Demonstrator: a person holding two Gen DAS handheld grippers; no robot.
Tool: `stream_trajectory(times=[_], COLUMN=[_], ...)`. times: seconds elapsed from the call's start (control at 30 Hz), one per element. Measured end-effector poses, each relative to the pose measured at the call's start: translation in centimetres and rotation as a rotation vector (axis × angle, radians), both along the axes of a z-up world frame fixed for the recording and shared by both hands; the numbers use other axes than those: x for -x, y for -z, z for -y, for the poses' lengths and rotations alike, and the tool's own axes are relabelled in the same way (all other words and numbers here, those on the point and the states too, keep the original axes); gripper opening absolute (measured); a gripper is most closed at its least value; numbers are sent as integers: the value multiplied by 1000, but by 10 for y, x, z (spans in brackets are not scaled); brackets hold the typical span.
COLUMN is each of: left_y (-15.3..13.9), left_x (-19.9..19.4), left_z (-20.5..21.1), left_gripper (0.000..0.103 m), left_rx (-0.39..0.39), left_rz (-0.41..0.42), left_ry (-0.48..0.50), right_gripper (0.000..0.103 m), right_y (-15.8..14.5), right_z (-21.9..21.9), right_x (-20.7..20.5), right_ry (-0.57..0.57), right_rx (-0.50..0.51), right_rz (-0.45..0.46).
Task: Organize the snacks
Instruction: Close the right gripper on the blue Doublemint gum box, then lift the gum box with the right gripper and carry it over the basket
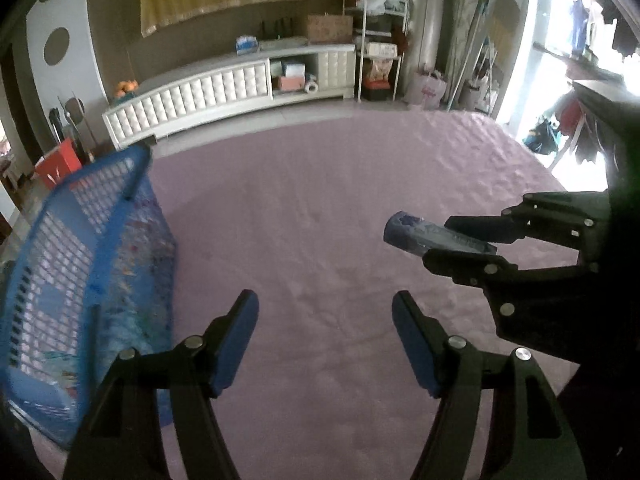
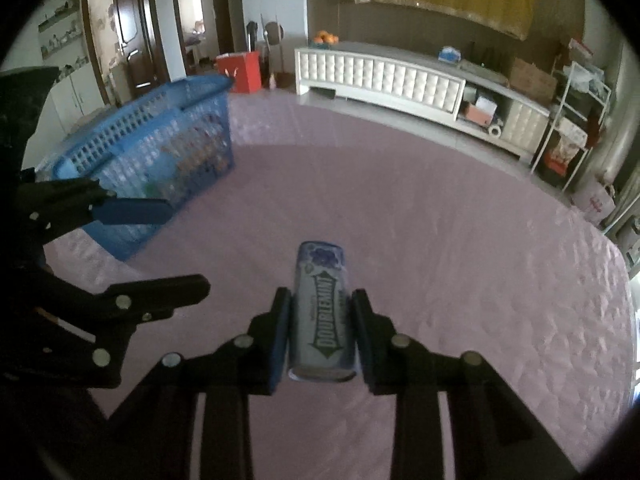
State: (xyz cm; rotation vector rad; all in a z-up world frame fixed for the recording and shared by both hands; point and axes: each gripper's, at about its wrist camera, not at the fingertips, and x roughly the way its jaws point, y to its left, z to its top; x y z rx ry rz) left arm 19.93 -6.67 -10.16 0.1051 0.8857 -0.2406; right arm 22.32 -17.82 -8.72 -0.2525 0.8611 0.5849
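Note:
My right gripper [image 2: 321, 296] is shut on a pale blue Doublemint gum pack [image 2: 321, 312], held above the pink table; it also shows in the left wrist view [image 1: 464, 240] at the right, with the pack [image 1: 416, 234] sticking out leftward. My left gripper [image 1: 325, 304] is open and empty above the table, and shows at the left of the right wrist view [image 2: 186, 246]. A blue plastic basket [image 1: 88, 248] with snack packets inside stands at the left, close beside my left gripper; it is also at the far left in the right wrist view [image 2: 152, 148].
The pink quilted tablecloth [image 1: 320, 208] covers the round table. Beyond the table's far edge stand a white TV cabinet [image 1: 224, 92], a red box [image 2: 240, 66] on the floor and a metal shelf rack [image 1: 378, 48].

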Motion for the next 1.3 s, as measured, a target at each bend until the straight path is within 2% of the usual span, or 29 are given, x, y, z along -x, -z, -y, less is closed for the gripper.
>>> stream_trajectory(times=[0.23, 0.57, 0.67, 0.73, 0.87, 1.0, 1.3], left_y=[-42, -81, -87, -95, -114, -122, -109], left_x=[29, 61, 66, 67, 67, 63, 52], left_z=[-28, -72, -84, -93, -126, -151, -203], left_gripper=[67, 67, 67, 68, 68, 69, 72], left_rx=[15, 35, 24, -9, -22, -69, -97], left_rz=[83, 168, 170, 174, 185, 201, 165], left_ry=[-25, -87, -86, -93, -119, -149, -205], right_gripper=[35, 35, 35, 35, 35, 35, 35], right_y=[-42, -87, -93, -97, -103, -107, -99], right_z=[-13, -61, -72, -82, -108, -133, -191], right_x=[25, 56, 59, 57, 47, 42, 26], right_ry=[13, -5, -29, -60, -57, -77, -146], right_rx=[-6, -30, -67, -94, -87, -91, -69], right_rz=[55, 95, 90, 98, 101, 107, 89])
